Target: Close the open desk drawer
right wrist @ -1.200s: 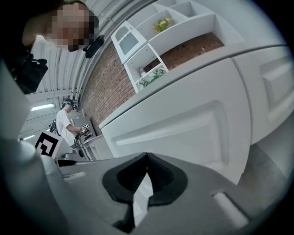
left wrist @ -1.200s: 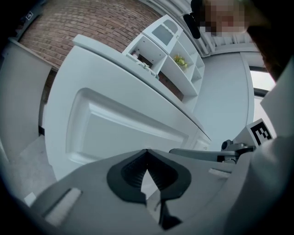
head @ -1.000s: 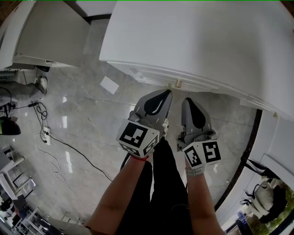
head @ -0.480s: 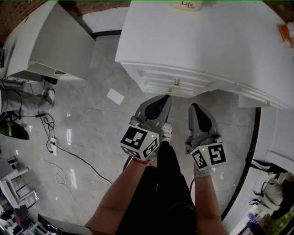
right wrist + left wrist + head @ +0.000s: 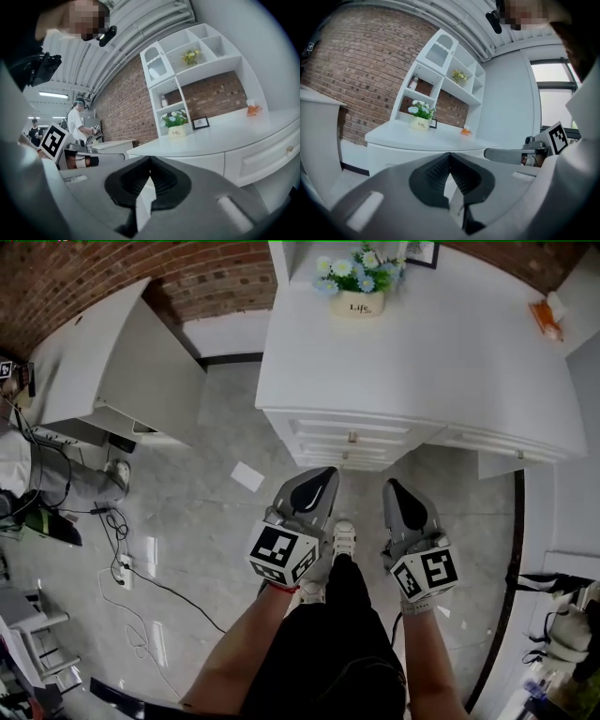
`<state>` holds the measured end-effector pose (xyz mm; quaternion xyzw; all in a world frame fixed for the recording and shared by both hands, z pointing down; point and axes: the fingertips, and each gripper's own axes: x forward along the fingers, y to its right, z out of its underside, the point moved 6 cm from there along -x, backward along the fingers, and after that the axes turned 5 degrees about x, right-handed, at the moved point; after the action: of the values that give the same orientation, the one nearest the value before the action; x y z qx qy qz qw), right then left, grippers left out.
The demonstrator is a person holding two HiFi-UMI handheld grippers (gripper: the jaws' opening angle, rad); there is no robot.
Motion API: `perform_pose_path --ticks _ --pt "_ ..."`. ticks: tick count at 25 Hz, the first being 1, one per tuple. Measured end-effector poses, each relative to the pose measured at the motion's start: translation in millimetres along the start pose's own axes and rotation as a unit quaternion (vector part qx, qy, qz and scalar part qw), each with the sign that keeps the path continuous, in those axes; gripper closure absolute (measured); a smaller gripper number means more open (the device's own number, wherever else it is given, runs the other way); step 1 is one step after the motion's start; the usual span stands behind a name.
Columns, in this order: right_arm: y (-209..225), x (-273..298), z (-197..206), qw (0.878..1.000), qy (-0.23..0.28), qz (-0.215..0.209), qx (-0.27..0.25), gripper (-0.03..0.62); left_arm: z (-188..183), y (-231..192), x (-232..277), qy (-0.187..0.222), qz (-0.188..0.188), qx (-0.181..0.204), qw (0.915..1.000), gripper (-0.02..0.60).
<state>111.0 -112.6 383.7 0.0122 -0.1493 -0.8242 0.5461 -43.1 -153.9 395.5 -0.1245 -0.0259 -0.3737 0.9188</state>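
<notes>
The white desk (image 5: 422, 362) fills the top of the head view, with a stack of drawer fronts (image 5: 352, 439) under its front edge; a small knob (image 5: 353, 437) marks the top one. How far any drawer stands out I cannot tell from above. My left gripper (image 5: 326, 473) and right gripper (image 5: 390, 486) hang side by side over the floor, short of the drawers and touching nothing. Both are shut and empty: in the left gripper view the jaws (image 5: 450, 155) meet in a point, as they do in the right gripper view (image 5: 150, 160).
A flower pot (image 5: 356, 302) and an orange item (image 5: 547, 315) sit on the desk. Another white table (image 5: 112, 362) stands at the left. Cables (image 5: 112, 540) and a paper sheet (image 5: 248, 476) lie on the tiled floor. My shoe (image 5: 345, 540) is between the grippers.
The desk has drawn away toward the top of the head view, and the flower pot and brick wall have come into sight. Both grippers stay shut, side by side.
</notes>
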Motion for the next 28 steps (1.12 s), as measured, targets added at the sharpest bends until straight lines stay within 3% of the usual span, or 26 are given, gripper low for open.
perform_pose_path --ticks 7,18,28 --pt "-12.6 -20.4 -29.9 1.0 0.0 -0.004 0.001 0.594 -42.6 18.6 -15.4 0.01 0.017 0.015 0.9997 0.58" --pt "-29.3 -43.1 -72.5 1.0 0.006 -0.017 -0.009 0.594 -91.7 20.0 -48.6 0.029 -0.007 0.016 0.9994 0.58" --pt "-31.3 -66.2 -119.0 0.999 0.014 0.0 -0.041 0.594 -132.1 10.4 -83.0 0.049 -0.028 0.014 0.9983 0.58"
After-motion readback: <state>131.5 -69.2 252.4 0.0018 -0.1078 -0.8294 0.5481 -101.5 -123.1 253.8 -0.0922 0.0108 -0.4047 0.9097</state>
